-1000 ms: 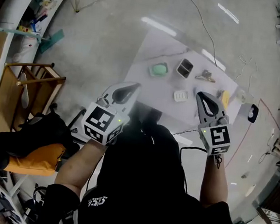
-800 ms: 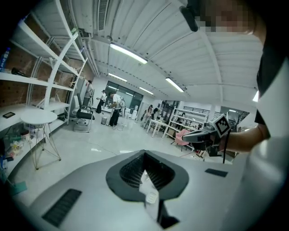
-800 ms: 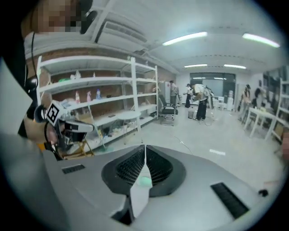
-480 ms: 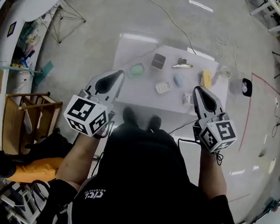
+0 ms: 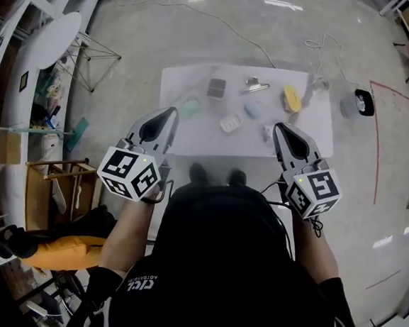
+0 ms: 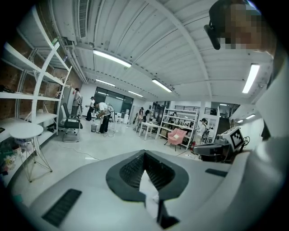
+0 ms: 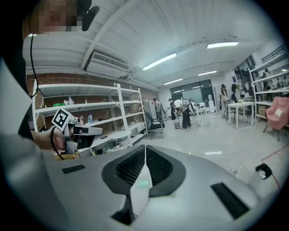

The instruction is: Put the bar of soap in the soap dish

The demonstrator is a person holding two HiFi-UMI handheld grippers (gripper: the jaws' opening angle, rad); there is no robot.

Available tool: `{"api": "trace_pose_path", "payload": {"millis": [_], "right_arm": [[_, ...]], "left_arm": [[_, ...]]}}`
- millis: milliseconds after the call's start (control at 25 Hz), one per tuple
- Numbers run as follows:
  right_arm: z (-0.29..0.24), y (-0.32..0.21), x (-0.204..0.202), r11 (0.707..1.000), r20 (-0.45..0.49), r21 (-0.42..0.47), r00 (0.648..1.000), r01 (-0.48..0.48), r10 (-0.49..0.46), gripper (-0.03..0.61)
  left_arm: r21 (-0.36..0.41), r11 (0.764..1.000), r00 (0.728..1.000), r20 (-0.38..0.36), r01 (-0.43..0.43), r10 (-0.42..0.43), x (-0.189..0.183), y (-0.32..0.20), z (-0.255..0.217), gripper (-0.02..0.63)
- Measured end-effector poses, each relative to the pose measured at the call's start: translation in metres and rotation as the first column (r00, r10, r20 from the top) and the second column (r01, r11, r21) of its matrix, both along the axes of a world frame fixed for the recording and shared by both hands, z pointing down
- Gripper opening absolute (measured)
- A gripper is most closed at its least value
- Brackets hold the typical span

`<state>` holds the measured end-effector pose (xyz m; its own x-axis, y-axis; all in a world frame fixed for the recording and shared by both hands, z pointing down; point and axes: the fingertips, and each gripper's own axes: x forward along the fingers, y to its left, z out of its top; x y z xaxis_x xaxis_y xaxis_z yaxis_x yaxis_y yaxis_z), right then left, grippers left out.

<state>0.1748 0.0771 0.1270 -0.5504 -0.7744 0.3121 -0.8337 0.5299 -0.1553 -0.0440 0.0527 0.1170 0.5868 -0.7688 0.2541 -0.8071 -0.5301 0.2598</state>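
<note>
Left claw [image 5: 172, 111] and right claw [image 5: 279, 127] closed, empty, at the tabletop's [image 5: 197, 80] near edge; your pale-blue bar [image 5: 253, 110], likely the soap, lies nearer the right.

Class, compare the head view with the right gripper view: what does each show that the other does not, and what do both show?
Head view only: the white table seen from above, with small things on it, among them a yellow item and a green item. Right gripper view only: wall shelves, an office chair and people standing far back. Both: the right gripper, fingers together with nothing between them, and the left gripper, which the right gripper view shows at its left edge.
</note>
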Motion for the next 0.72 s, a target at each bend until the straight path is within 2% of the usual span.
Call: {"api": "trace_pose_path", "payload": {"millis": [120, 400, 720], "right_arm": [[-0.002, -0.001, 0.013, 1.0, 0.014, 0.013, 1.0, -0.001, 0.0, 0.026], [-0.009, -0.011, 0.024, 1.0, 0.026, 0.029, 1.0, 0.003, -0.004, 0.026], [0.002, -0.026, 0.029, 1.0, 0.039, -0.009, 0.999, 0.003, -0.002, 0.026]], "left_arm": [[0.008, 1.0, 1.0, 0.027, -0.013, 0.013, 0.016, 0.004, -0.003, 0.009], [0.06, 0.998, 0.998, 0.047, 0.03, -0.033, 0.022, -0.004, -0.019, 0.009], [0.021, 0.999, 0.999, 0.02, 0.025, -0.025, 0.025, -0.018, -0.014, 0.009]]}}
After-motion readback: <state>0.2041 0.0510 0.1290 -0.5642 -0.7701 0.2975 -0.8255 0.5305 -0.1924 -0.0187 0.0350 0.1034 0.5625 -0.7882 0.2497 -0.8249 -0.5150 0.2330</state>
